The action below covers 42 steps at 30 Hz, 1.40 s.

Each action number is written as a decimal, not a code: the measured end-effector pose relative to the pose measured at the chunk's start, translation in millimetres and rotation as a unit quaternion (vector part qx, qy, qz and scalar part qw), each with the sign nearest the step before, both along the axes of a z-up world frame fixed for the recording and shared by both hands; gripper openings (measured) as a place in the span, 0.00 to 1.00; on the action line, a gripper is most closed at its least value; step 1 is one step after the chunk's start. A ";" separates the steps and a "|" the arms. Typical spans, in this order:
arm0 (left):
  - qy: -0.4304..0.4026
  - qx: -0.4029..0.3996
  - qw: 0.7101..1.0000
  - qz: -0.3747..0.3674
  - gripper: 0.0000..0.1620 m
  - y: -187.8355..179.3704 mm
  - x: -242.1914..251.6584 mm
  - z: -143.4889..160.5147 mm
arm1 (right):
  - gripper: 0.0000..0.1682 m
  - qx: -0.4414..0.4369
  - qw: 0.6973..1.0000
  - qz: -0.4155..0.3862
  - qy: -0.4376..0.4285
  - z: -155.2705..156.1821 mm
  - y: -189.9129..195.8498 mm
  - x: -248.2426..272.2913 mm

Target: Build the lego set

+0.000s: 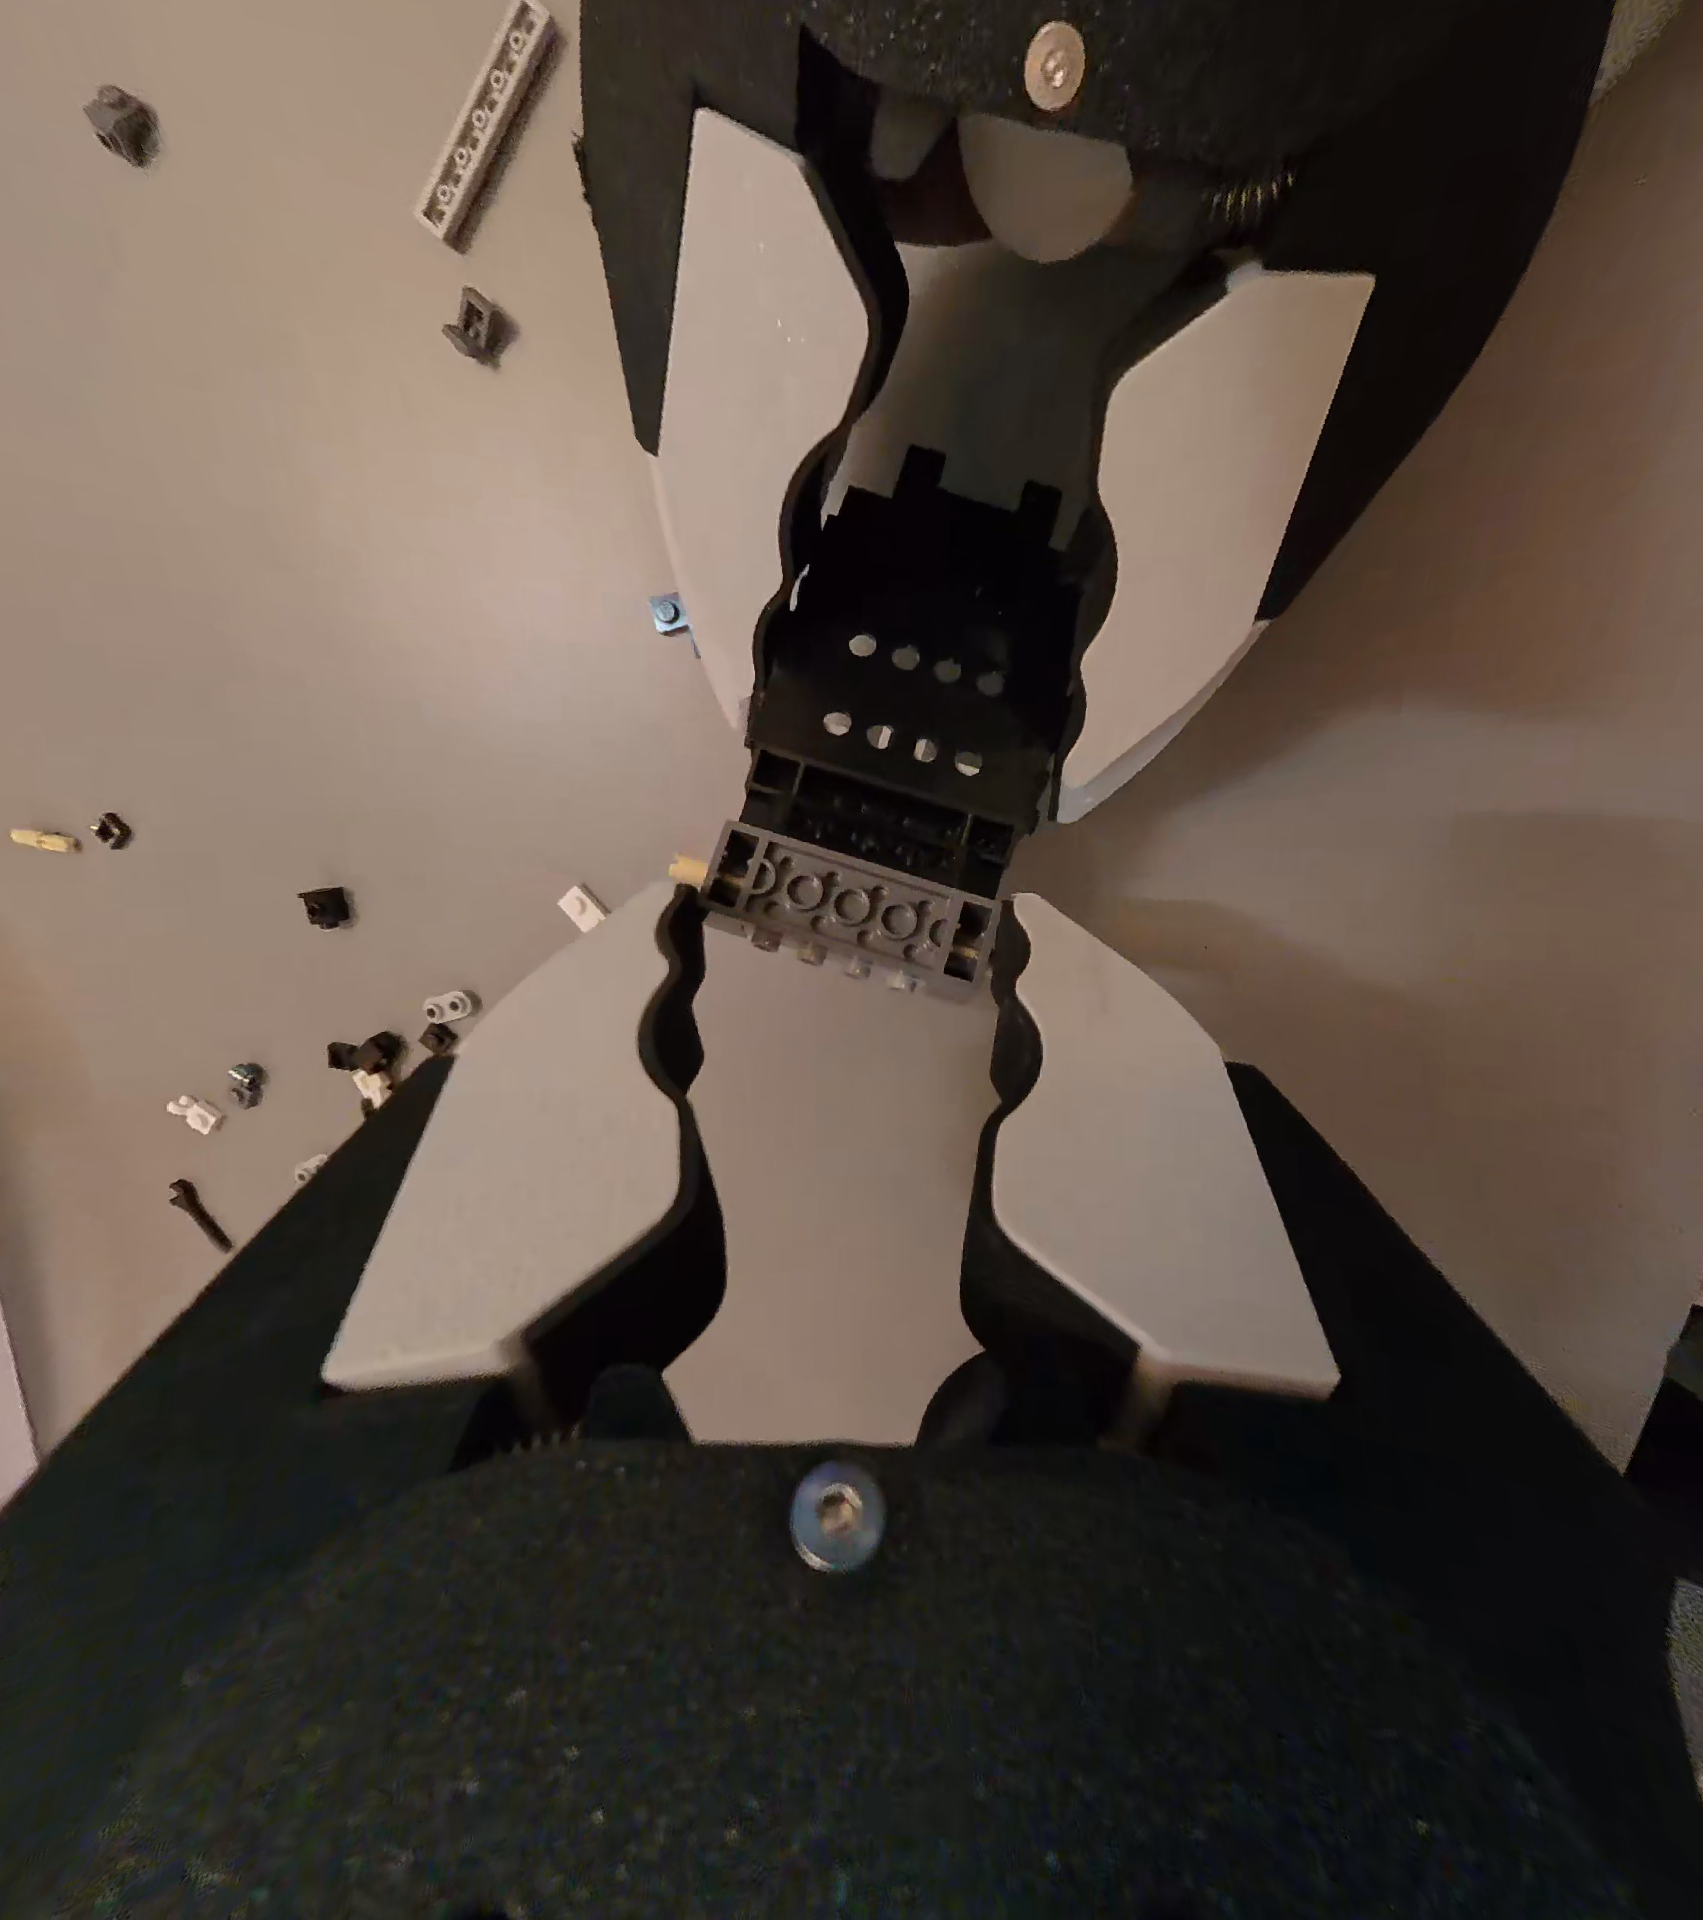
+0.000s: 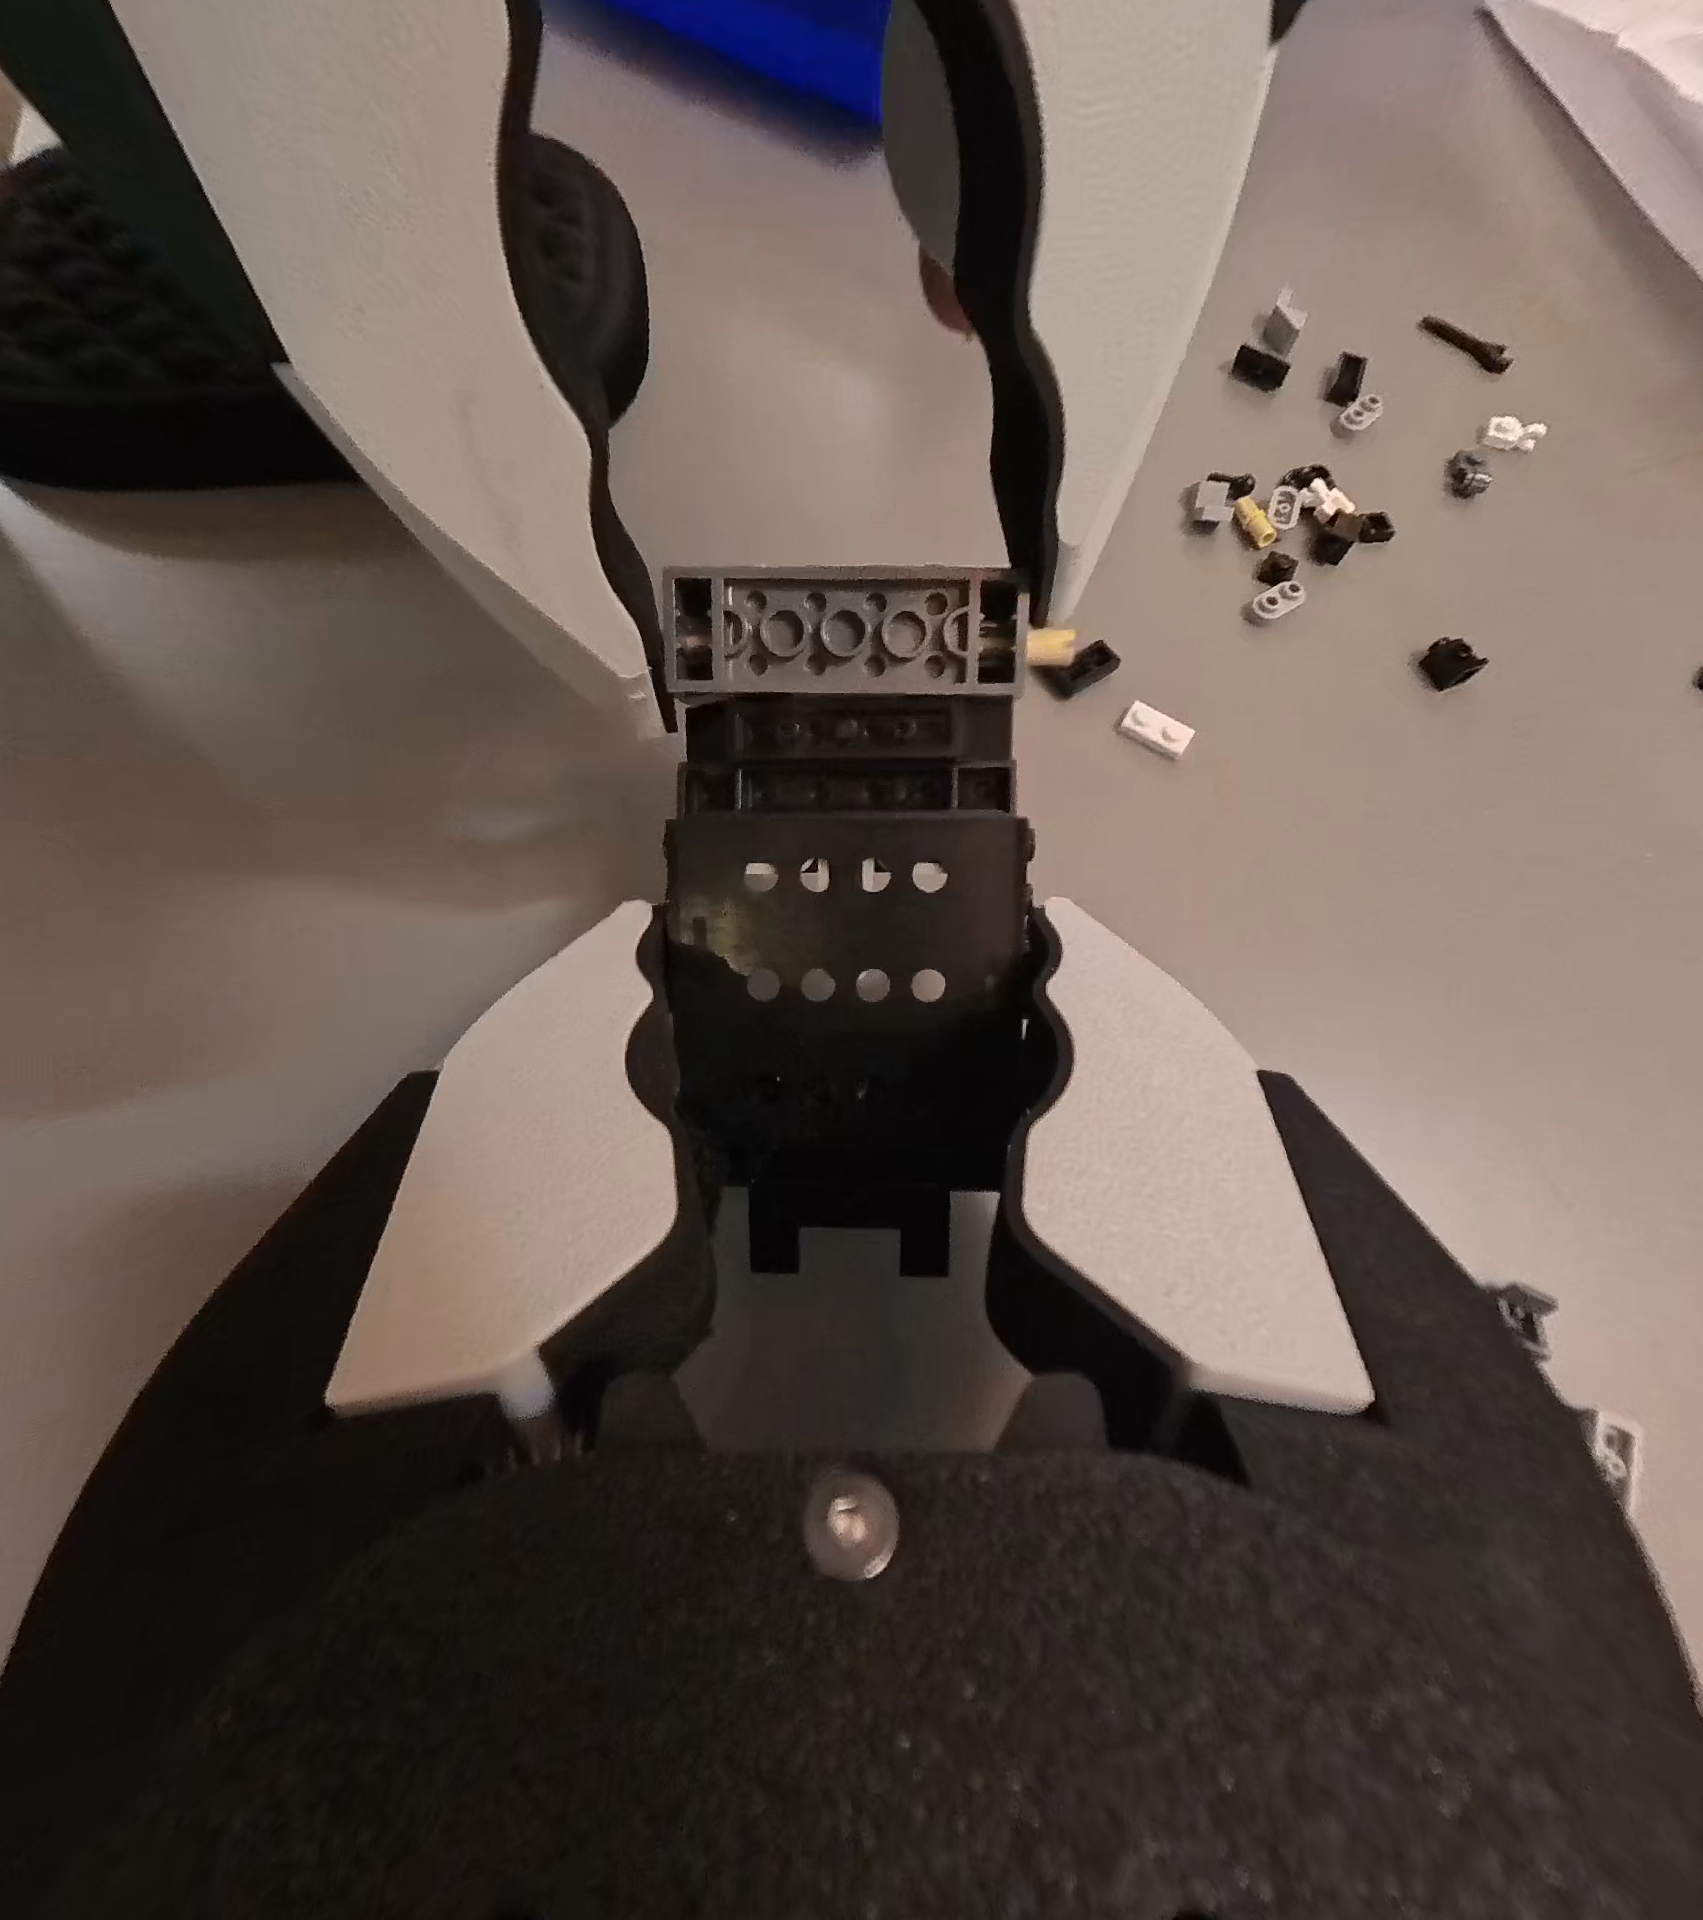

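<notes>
A lego assembly hangs above the table between my two grippers, which face each other. It is a black block with round holes [image 1: 914,623] [image 2: 842,1039] with a grey brick [image 1: 805,888] [image 2: 842,634] at one end. A tan pin [image 2: 1049,644] sticks out of the grey brick's side. My left gripper [image 1: 842,935] is shut on the grey brick end; it shows at the top of the right wrist view [image 2: 847,649]. My right gripper [image 2: 847,925] is shut on the black block; it shows at the top of the left wrist view [image 1: 909,758].
Several small loose black, grey, white and tan pieces [image 1: 369,1055] [image 2: 1294,509] lie on the grey table. A long grey plate [image 1: 488,125] lies farther off. A white plate [image 2: 1155,730] lies near the assembly. A black mesh object [image 2: 99,343] and white cloth [image 2: 1657,156] lie at the edges. Spacing between my two grippers at the tips: around 4 cm. About 15 cm separates my right fingertips from the long grey plate [image 1: 488,125].
</notes>
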State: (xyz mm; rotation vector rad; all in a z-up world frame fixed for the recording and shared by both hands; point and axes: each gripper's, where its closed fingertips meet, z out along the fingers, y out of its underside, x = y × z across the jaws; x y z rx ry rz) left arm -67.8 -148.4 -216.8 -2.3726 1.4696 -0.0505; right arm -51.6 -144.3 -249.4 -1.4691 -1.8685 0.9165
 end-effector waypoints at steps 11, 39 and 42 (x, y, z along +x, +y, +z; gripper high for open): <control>-0.029 0.019 0.999 0.002 0.41 2.2 2.3 22.7 | 0.38 -0.026 0.998 0.001 0.062 17.8 -1.5 -4.7; -0.469 -0.187 0.811 0.297 0.09 23.5 12.5 29.1 | 0.38 0.160 0.981 -0.061 0.091 29.3 22.6 -5.8; -0.492 -0.179 0.802 0.288 0.09 23.3 12.8 33.7 | 0.38 0.208 0.970 -0.069 0.104 35.5 25.3 -5.7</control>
